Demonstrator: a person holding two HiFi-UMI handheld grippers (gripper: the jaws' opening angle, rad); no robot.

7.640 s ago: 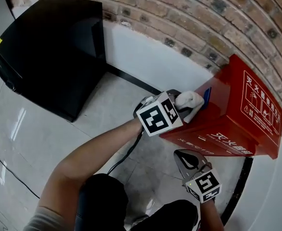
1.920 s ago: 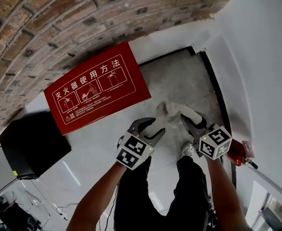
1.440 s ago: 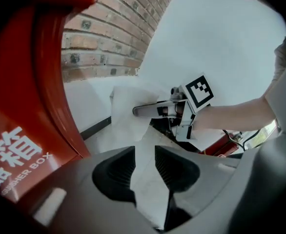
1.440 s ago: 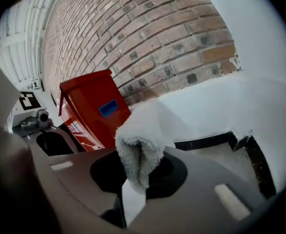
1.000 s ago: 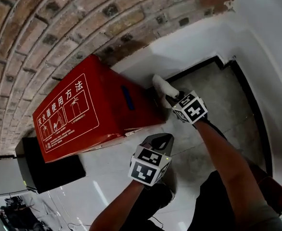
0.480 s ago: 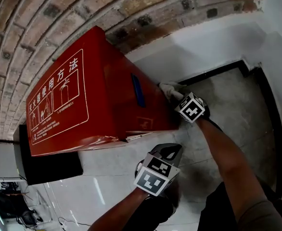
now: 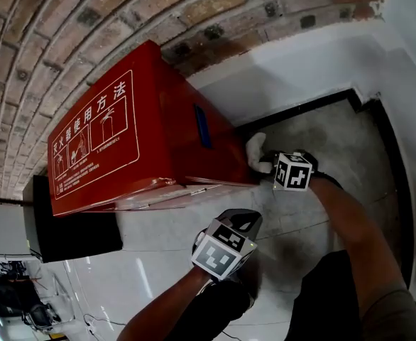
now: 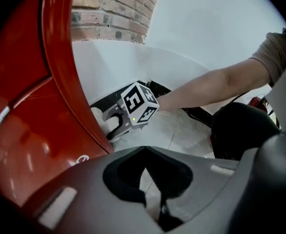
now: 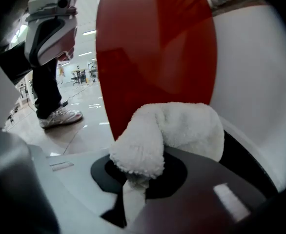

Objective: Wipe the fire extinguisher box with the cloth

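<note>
A red fire extinguisher box [image 7: 144,148] is seen closed and set on the pale tiled surface [image 7: 321,141], backed against the brick wall [image 7: 87,20]. One face is printed with white characters and pictograms, and a small blue strip is carried on the adjoining side face. A white, fluffy cloth [image 7: 256,151] is bunched and gripped in the jaws of the right gripper [image 9: 133,186]. It is pressed against that side face, low at its corner.
</note>
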